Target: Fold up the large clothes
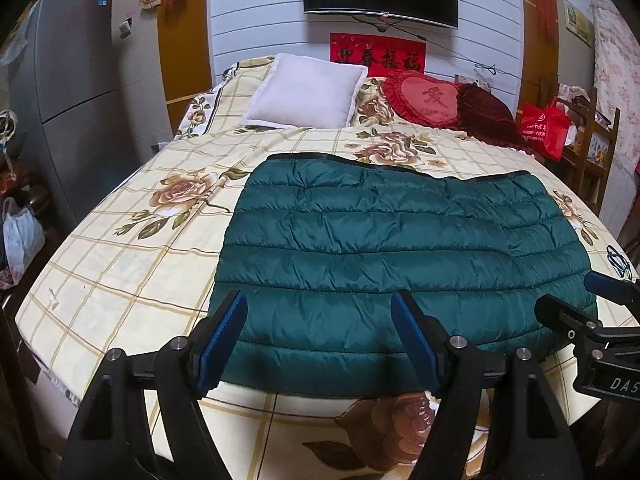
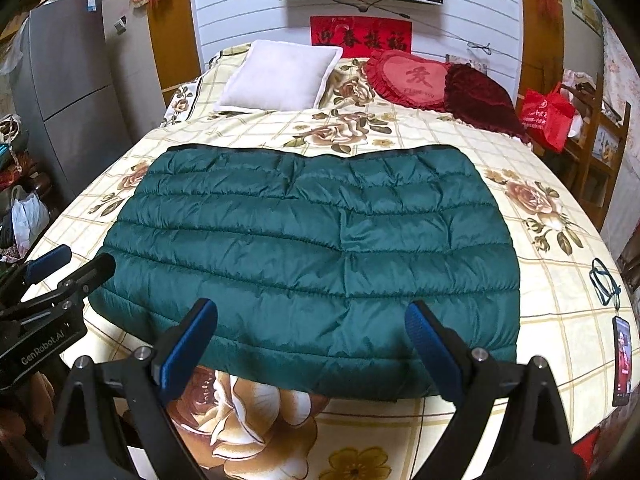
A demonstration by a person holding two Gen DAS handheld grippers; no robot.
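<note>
Both grippers are hovering at the bed's [image 1: 120, 264] near edge: left gripper [image 1: 318, 340] and right gripper [image 2: 312, 344], each with fingers spread wide, gripping nothing. Beyond them, the folded green quilted jacket [image 2: 312, 248] is lying flat across the bed's middle, reaching its near edge. A phone [image 2: 622, 360] is resting at the right edge.
</note>
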